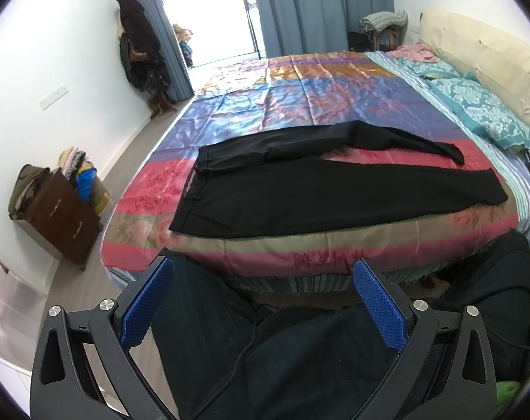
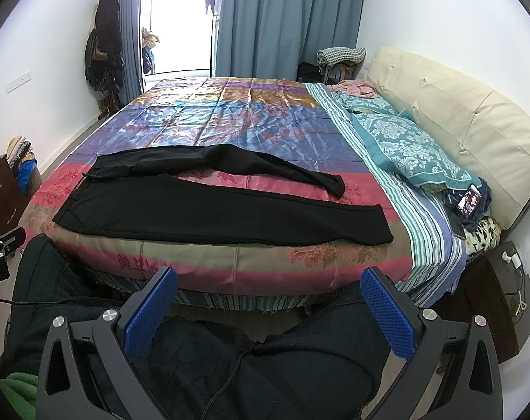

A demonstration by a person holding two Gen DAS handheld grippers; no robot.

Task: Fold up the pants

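While nothing has been picked up yet, both tools are held low in front of the bed, over the person's dark lap, likely so the whole job can be seen first; far to the left, a brown cabinet is seen by the wall, with clothes heaped on top of it; just behind it, a basket is stuffed with bright folded clothes, though each piece cannot be told apart. Next, the left gripper is seen with its blue fingers spread wide, and nothing is held between them; the black pants are laid flat on the shiny, many-coloured bedspread, close to the near edge of the bed, so they can be reached easily; the waist is at the left, and the two legs are stretched out to the right, a little apart. Further right, the right gripper is also kept with its fingers spread, and nothing is pinched; no fold seems to have been made yet; at the far right, teal pillows are set against a cream headboard.
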